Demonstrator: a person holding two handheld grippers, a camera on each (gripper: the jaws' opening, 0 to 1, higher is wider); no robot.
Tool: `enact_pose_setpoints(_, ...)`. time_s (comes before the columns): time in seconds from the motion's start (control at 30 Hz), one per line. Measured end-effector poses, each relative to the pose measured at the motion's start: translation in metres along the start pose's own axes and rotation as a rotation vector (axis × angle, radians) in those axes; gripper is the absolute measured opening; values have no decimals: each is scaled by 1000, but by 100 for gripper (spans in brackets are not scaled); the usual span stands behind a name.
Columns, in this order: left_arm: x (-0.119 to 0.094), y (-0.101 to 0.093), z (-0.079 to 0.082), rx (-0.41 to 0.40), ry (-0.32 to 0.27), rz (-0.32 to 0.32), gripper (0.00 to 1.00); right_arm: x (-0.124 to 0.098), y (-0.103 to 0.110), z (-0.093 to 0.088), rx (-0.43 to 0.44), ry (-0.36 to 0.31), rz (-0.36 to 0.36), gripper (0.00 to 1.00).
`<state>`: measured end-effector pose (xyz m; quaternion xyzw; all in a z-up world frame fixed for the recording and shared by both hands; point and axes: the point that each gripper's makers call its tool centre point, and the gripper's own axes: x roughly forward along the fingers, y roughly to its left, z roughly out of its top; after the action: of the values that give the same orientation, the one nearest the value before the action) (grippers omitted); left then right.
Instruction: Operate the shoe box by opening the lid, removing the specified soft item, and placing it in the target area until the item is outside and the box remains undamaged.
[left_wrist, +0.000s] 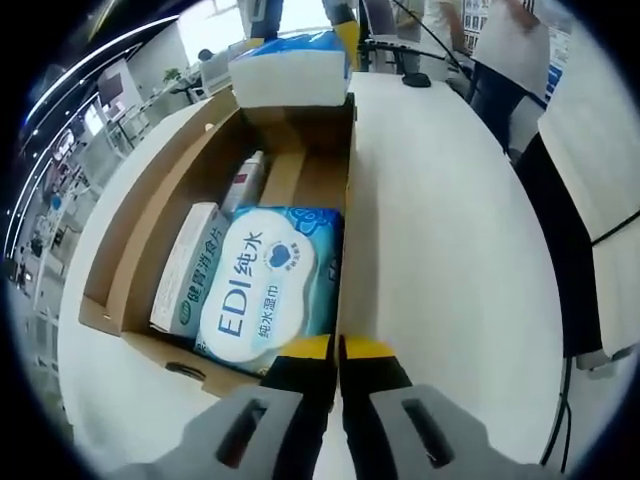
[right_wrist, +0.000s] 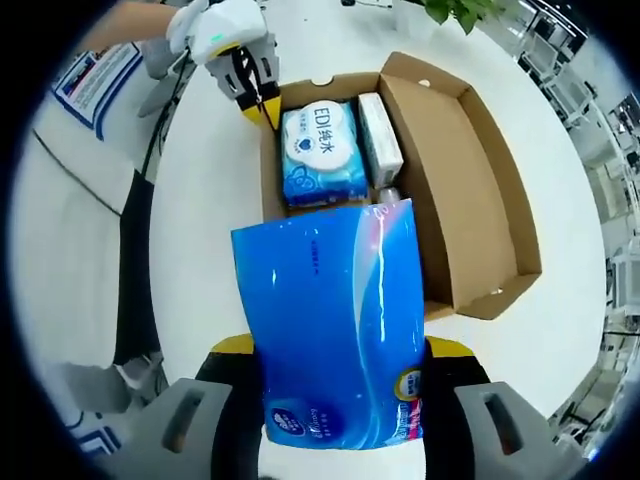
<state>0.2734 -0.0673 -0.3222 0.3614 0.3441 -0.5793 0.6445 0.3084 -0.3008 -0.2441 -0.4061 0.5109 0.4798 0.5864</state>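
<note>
On a white bench (left_wrist: 450, 230), our left claw (left_wrist: 335, 350) pinches the box (left_wrist: 345, 215) wall; our right claw (right_wrist: 340, 350) grips a blue pack (right_wrist: 335, 320).

The left gripper view sits low and close at one end of the open shoe box (left_wrist: 215, 215), looking along its length over the white table (left_wrist: 440, 220). The right gripper view looks down from higher at the opposite end. Both share the box interior and the wet-wipes pack (right_wrist: 322, 150).
</note>
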Motion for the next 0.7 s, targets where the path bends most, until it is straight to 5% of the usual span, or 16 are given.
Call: enact_pose_setpoints(0.7, 0, 1, 0, -1, -5, 1, 1, -5, -7, -36, 20, 16, -4, 61)
